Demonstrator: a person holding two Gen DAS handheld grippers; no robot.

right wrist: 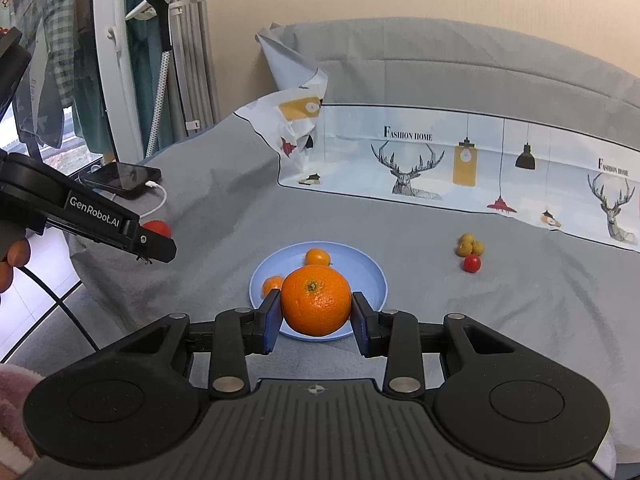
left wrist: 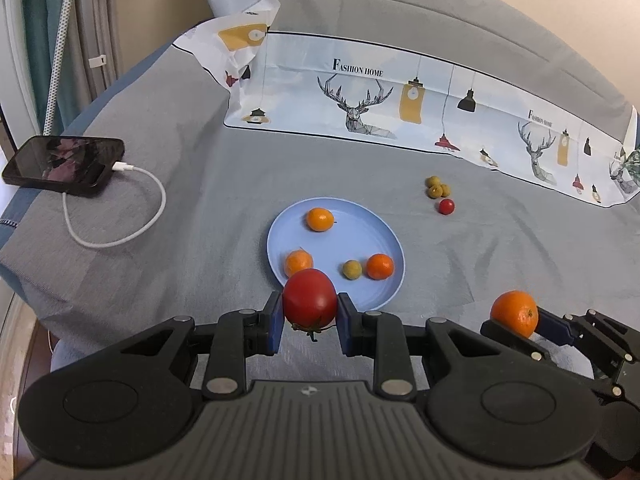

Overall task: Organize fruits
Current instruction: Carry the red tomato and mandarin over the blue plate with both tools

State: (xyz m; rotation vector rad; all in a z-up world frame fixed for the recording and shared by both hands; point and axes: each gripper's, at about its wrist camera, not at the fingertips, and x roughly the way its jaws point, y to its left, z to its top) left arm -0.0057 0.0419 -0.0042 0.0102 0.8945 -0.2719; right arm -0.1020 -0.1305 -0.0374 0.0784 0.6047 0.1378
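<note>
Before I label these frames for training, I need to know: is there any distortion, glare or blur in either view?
Left wrist view: fisheye bends the printed cloth into an arc; the phone screen shows reflections; the tomato in the left tongs is sharp. Right wrist view: dark rounded corners; the orange in the right tongs is crisp.

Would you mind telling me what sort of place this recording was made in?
Probably a bedroom at home: the fruit and blue plate sit on a grey bedsheet, a phone charges beside them, and clothes hang by a window.
</note>
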